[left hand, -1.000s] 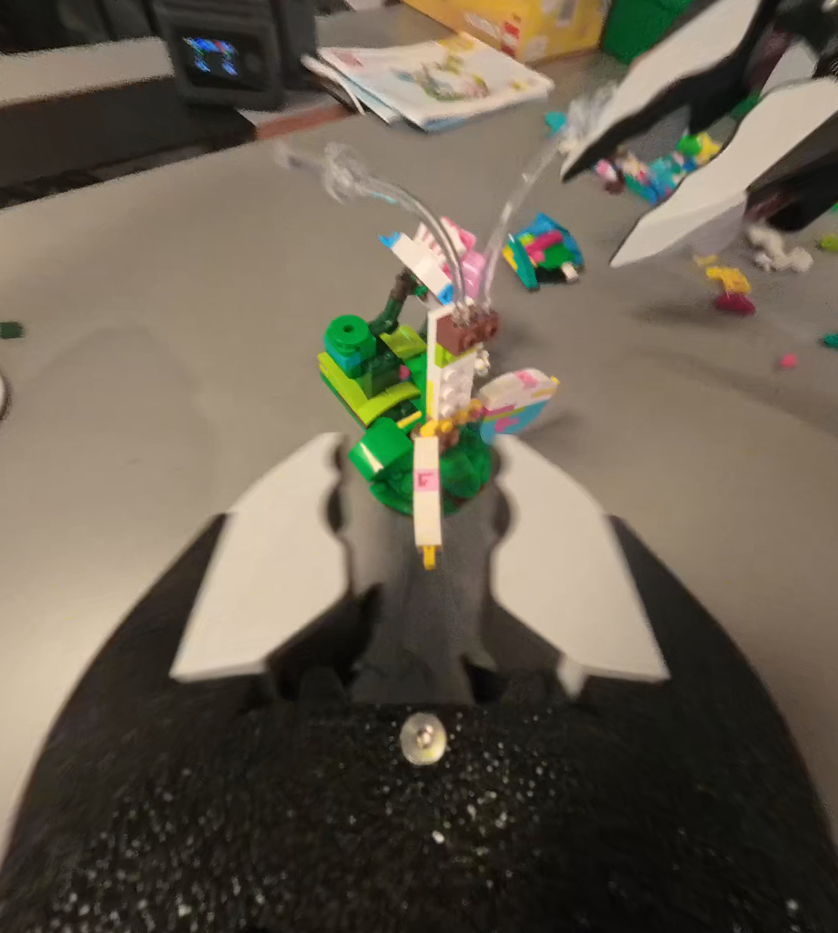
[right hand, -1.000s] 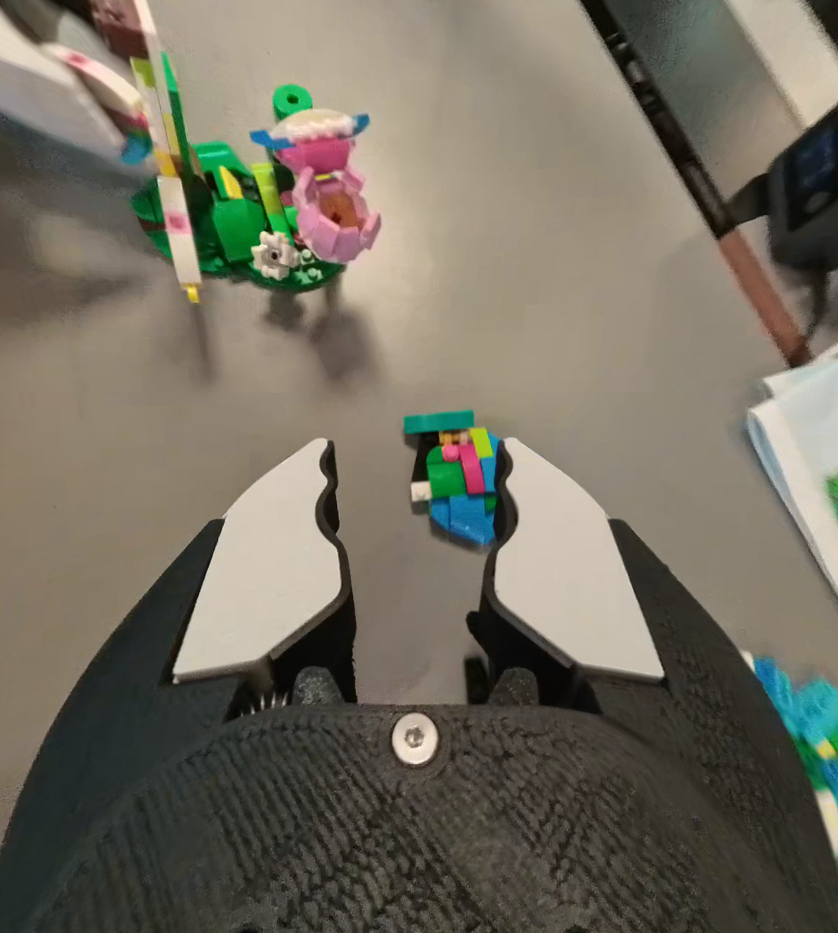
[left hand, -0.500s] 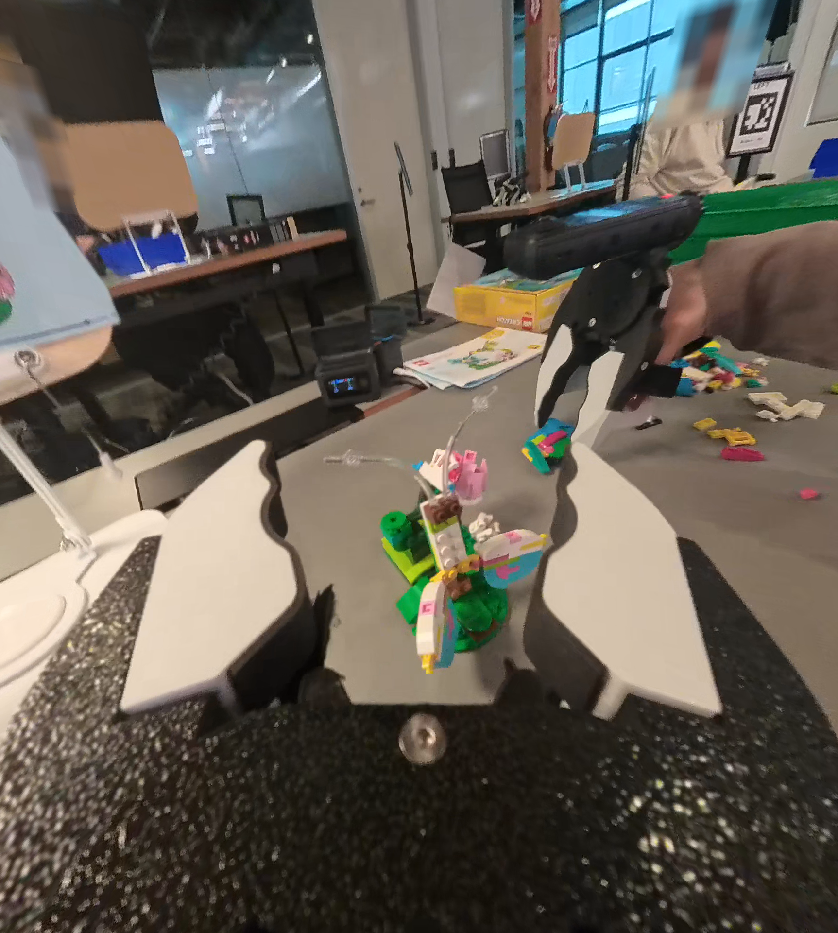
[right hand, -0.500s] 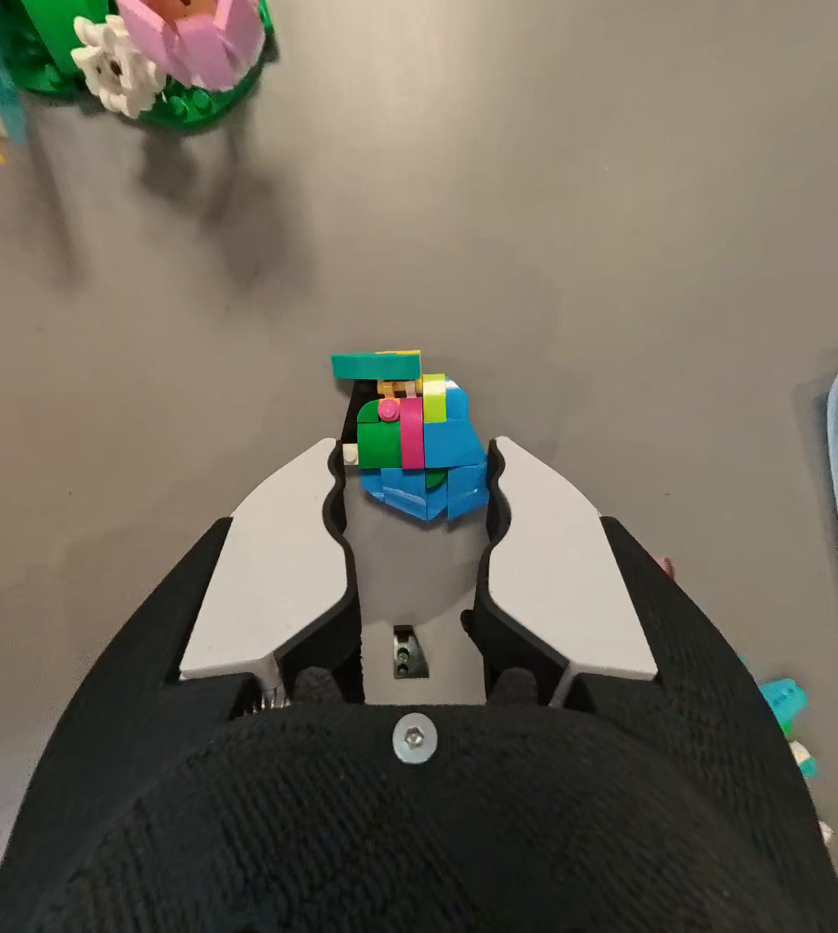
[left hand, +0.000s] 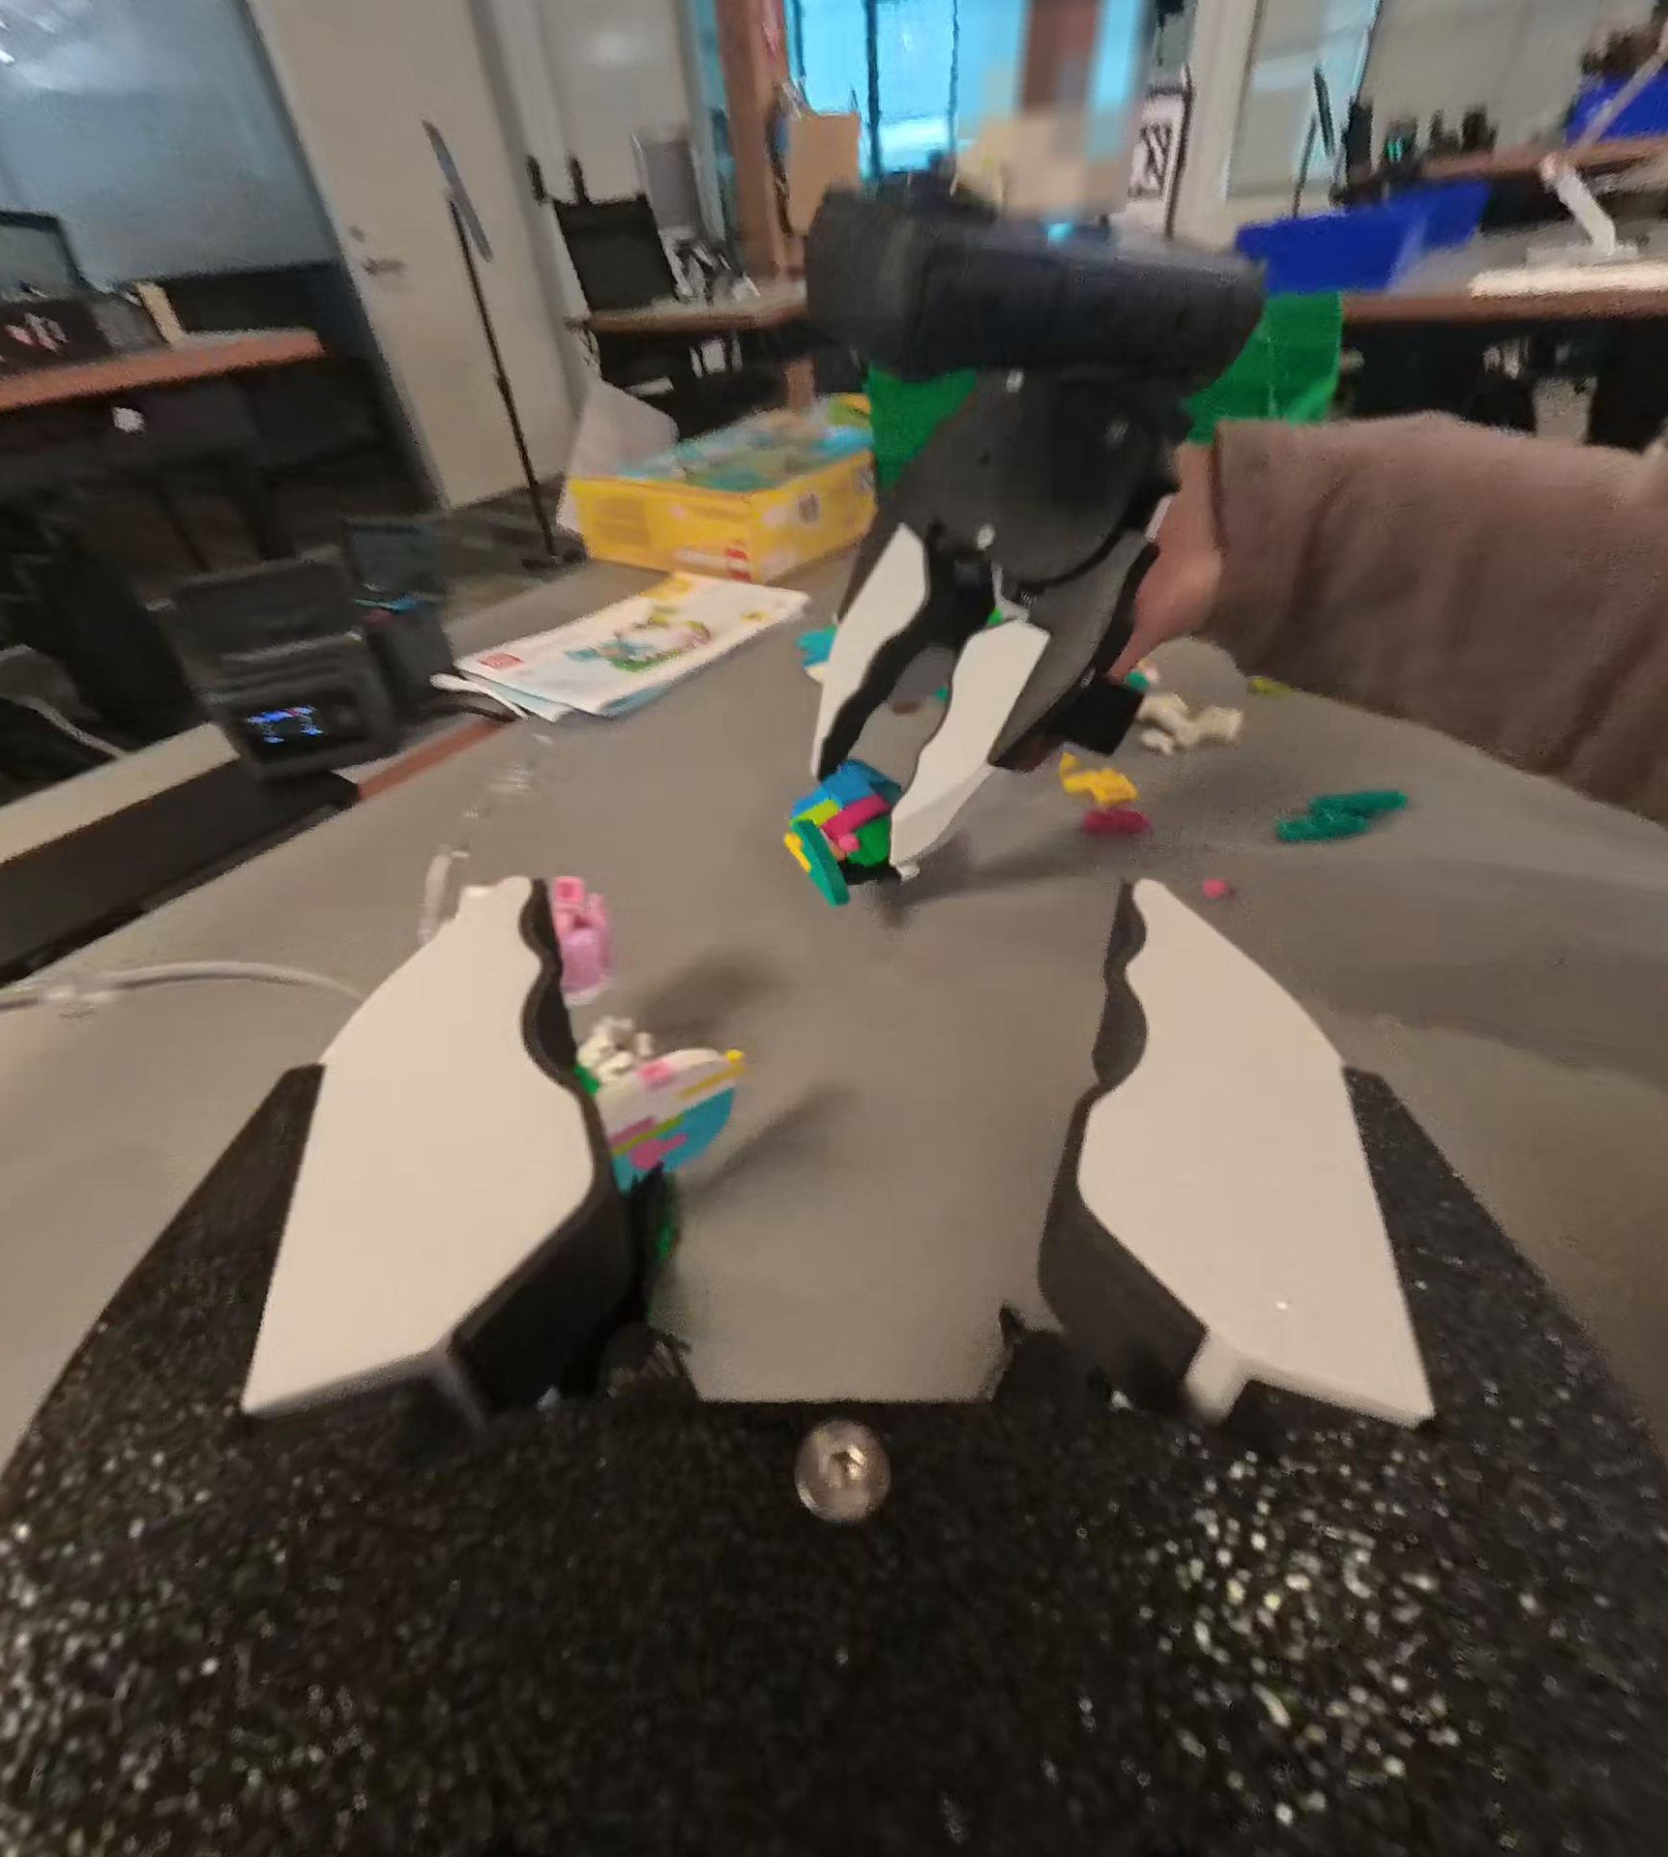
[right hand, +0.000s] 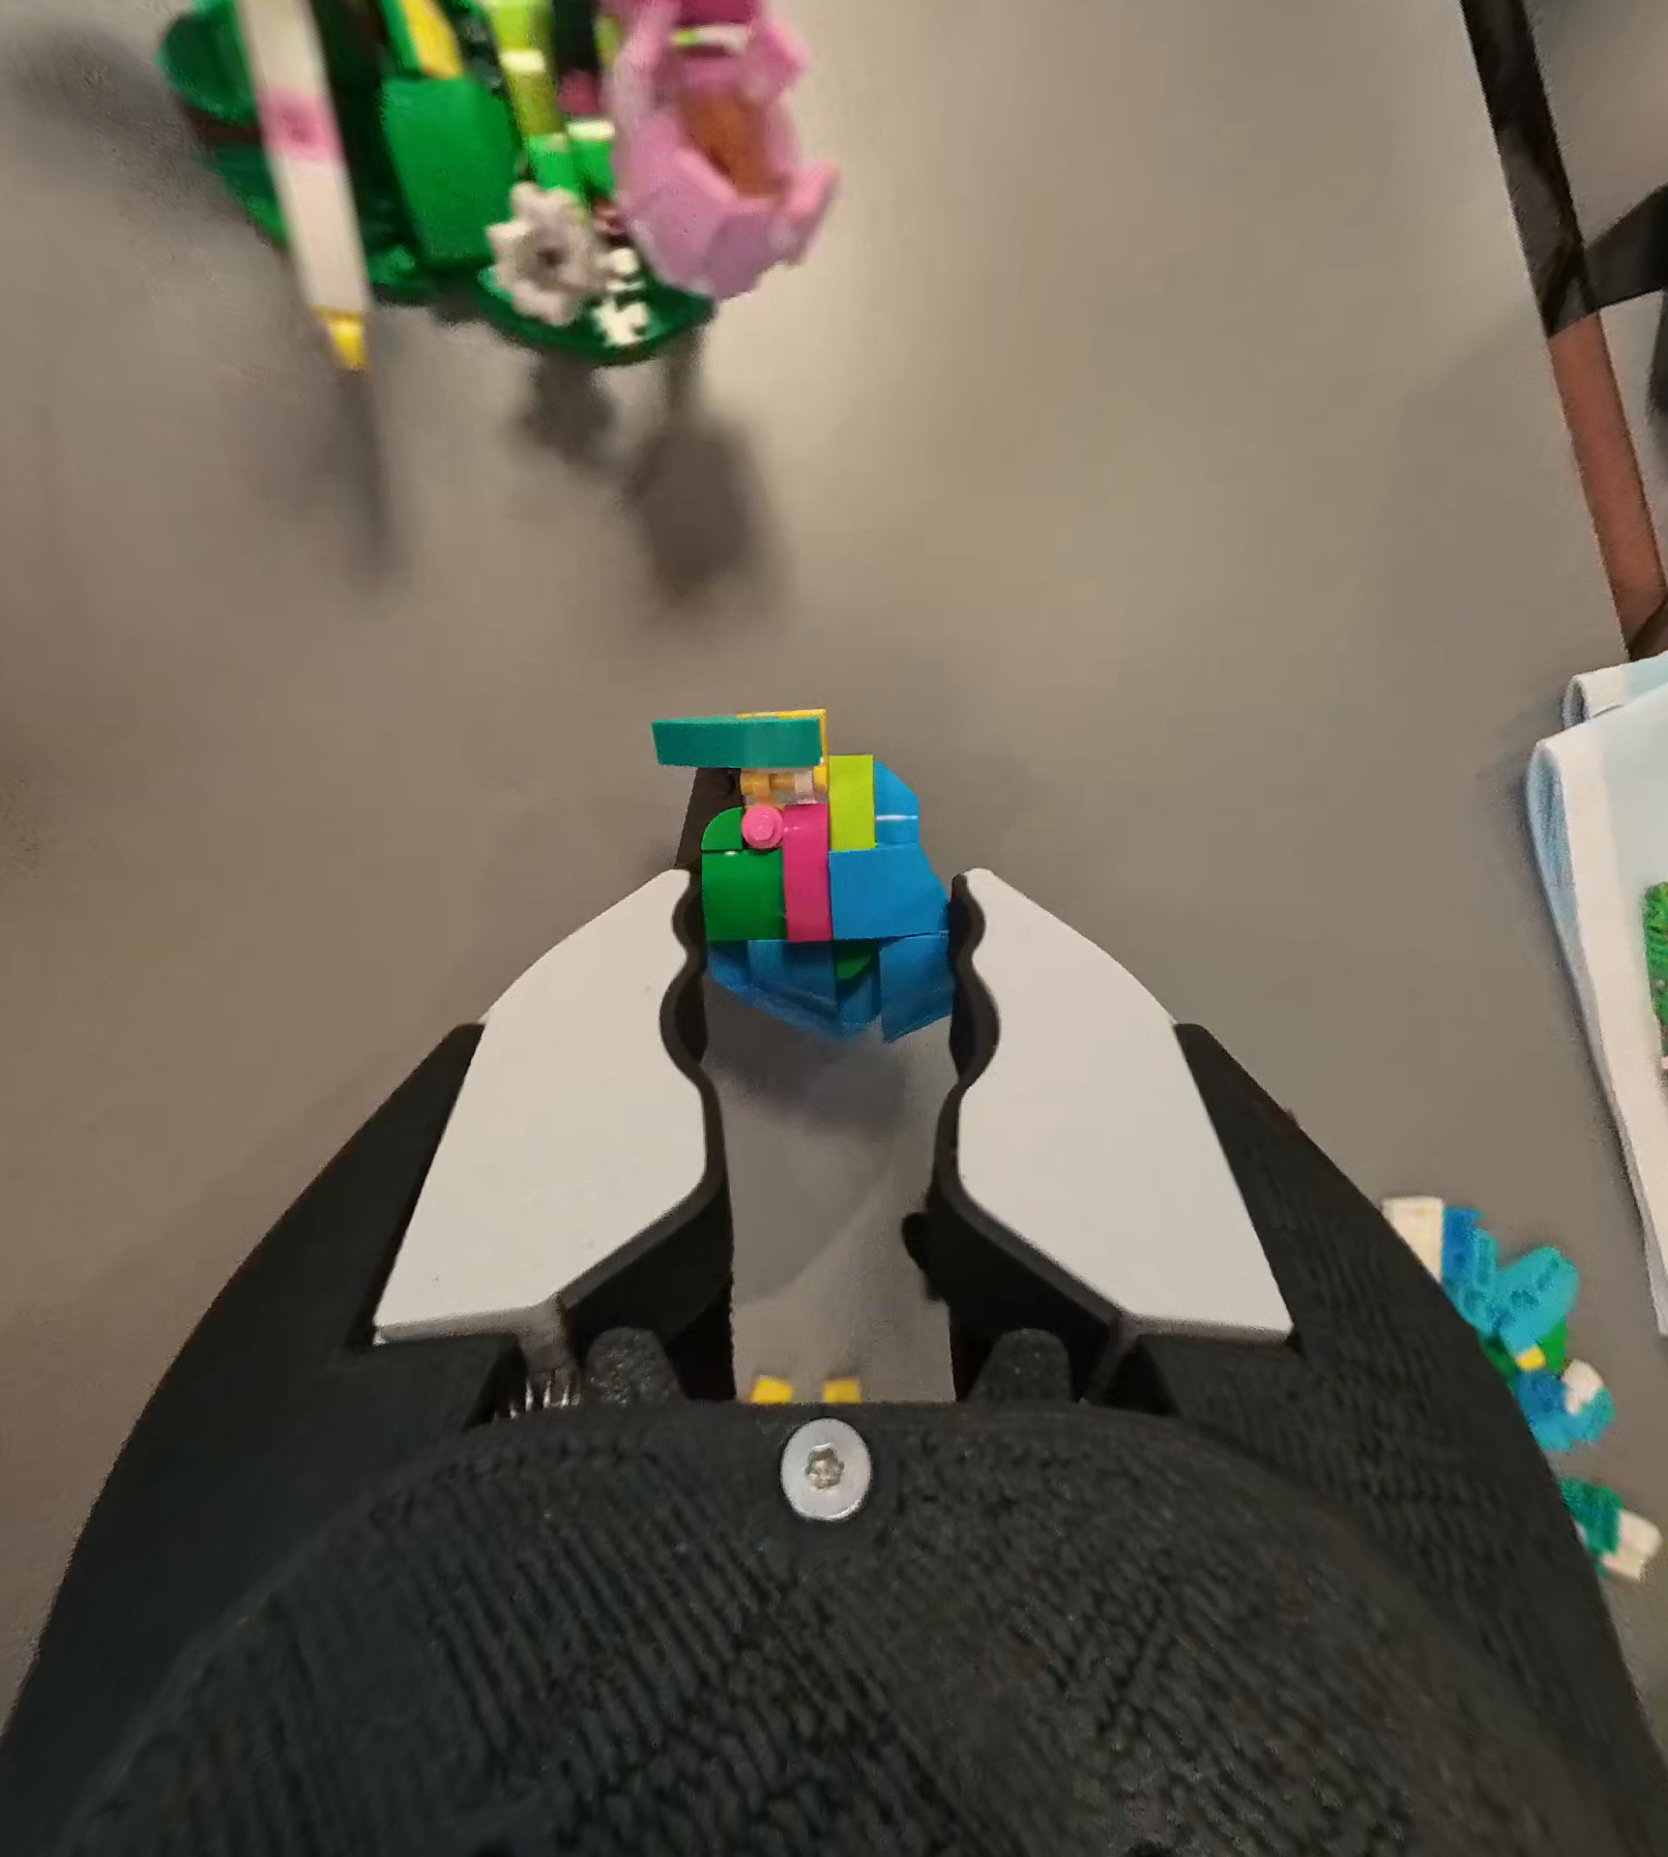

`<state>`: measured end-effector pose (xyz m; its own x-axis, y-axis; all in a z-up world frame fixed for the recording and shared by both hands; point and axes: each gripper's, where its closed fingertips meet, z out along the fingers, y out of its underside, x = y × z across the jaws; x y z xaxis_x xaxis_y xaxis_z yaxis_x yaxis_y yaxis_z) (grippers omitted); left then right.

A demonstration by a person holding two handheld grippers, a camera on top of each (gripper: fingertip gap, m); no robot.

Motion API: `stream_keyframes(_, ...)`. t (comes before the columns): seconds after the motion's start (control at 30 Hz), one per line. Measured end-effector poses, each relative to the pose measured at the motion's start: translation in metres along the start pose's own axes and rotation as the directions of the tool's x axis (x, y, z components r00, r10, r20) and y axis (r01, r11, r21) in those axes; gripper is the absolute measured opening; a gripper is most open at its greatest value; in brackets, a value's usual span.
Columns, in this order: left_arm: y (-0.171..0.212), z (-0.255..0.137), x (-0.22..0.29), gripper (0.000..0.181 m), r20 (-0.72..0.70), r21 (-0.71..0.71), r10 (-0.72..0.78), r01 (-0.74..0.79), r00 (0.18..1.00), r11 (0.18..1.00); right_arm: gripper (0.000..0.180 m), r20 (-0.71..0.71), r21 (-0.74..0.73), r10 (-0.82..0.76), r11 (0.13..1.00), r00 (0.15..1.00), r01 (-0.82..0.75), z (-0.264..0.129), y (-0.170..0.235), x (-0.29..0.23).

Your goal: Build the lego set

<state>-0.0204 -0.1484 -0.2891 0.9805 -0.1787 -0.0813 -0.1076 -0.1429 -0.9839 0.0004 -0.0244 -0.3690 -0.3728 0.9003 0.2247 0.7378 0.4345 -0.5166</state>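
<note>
A small blue, green and pink lego build (right hand: pixel 830 894) sits between my right gripper's (right hand: pixel 819 884) fingers, which are shut on its sides; its shadow lies on the grey table below. The left wrist view shows this gripper (left hand: pixel 870 814) holding the build (left hand: pixel 840 834) just above the table. The green flower model with a pink blossom and white wings (right hand: pixel 528 171) stands at the upper left. My left gripper (left hand: pixel 821 894) is open and empty, and its left finger (left hand: pixel 438 1136) hides most of the flower model (left hand: pixel 659 1095).
An instruction booklet (left hand: pixel 629 643) (right hand: pixel 1663 1005) and a yellow box (left hand: pixel 719 512) lie at the far side. Loose bricks (left hand: pixel 1101 794) (right hand: pixel 1513 1306) are scattered on the right. A black device with a screen (left hand: pixel 277 673) stands at the table edge. A sleeve (left hand: pixel 1462 623) reaches in from the right. There is about 15 cm between the tips of the two grippers.
My right gripper closed on the small build and raised it a little. The left gripper swung right, so the flower model now sits behind its left finger.
</note>
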Motion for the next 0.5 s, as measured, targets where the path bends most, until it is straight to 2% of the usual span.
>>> stream_keyframes(0.07, 0.008, 0.007, 0.018, 0.096, -0.068, -0.044, -0.038, 0.035, 0.997, 0.998, 0.044, -0.052, 0.024, -0.045, 0.999, 0.998, 0.047, -0.014, 0.002, -0.015)
stream_keyframes(0.2, 0.018, 0.019, 0.056, 0.096, -0.212, -0.111, -0.171, 0.151, 0.962, 0.982, 0.045, -0.224, 0.121, -0.145, 0.977, 0.964, 0.175, -0.053, -0.008, -0.053)
stream_keyframes(0.37, 0.020, 0.023, 0.078, 0.086, -0.298, -0.129, -0.218, 0.187, 0.929, 0.974, 0.044, -0.472, 0.159, -0.247, 0.920, 0.846, 0.357, -0.088, -0.027, -0.097)
stream_keyframes(0.5, 0.013, 0.015, 0.096, 0.044, -0.453, -0.103, -0.266, 0.246, 0.851, 0.964, 0.044, -0.610, 0.119, -0.339, 0.854, 0.716, 0.506, -0.102, -0.037, -0.117)
